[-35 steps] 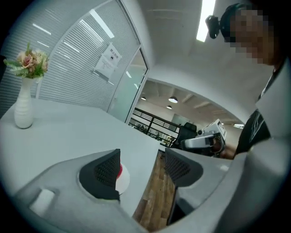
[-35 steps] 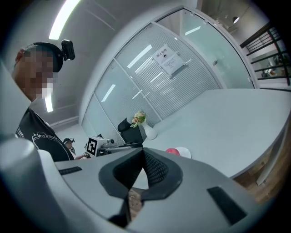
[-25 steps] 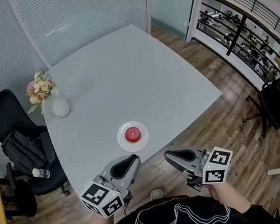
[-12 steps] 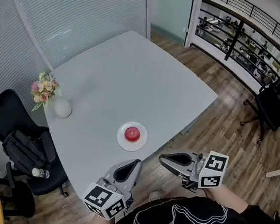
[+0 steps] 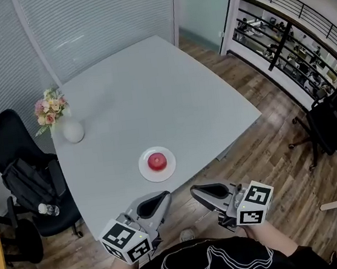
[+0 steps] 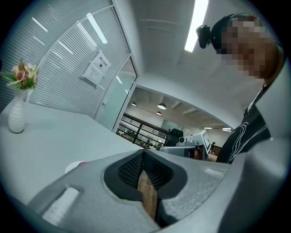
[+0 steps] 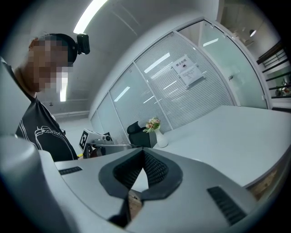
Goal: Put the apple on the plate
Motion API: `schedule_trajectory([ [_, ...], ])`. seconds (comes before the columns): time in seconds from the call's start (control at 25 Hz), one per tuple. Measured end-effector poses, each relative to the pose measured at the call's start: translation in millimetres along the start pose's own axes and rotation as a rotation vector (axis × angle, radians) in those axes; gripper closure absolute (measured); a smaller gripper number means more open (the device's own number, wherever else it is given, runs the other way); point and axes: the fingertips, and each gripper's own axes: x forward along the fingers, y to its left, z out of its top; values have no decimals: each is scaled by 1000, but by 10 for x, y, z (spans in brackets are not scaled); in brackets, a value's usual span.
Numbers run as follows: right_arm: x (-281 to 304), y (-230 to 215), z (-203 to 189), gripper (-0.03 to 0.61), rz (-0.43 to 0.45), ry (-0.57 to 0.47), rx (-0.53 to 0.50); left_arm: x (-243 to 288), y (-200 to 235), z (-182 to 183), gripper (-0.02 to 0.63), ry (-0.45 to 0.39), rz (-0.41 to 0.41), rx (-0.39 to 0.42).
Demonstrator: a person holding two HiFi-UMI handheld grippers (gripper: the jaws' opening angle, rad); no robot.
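Observation:
A red apple [image 5: 156, 160] rests on a small white plate [image 5: 147, 171] near the front edge of the grey table [image 5: 151, 90]. Both grippers hover off the table, just in front of that edge, over the wooden floor. My left gripper [image 5: 161, 196] is shut with nothing in it, its tips a short way short of the plate. My right gripper [image 5: 195, 192] is also shut and holds nothing. In the left gripper view the closed left gripper [image 6: 143, 153] hides most of the plate [image 6: 72, 166]. The right gripper view looks past the shut right gripper [image 7: 143, 152] across the tabletop.
A white vase of flowers [image 5: 70, 127] stands at the table's left edge. A black office chair with a bag [image 5: 20, 170] sits left of the table, and another chair [image 5: 332, 123] stands at the right. Blinds and glass walls close the far side.
Hardly anything differs. The head view has shifted slightly, the grippers hang in front of the table edge as before, and the apple stays on the plate.

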Motion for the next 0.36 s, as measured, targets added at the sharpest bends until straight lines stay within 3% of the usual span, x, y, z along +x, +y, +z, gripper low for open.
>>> schedule_trajectory([
  [0.36, -7, -151, -24, 571, -27, 4, 6, 130, 98, -35, 598, 5, 3, -12],
])
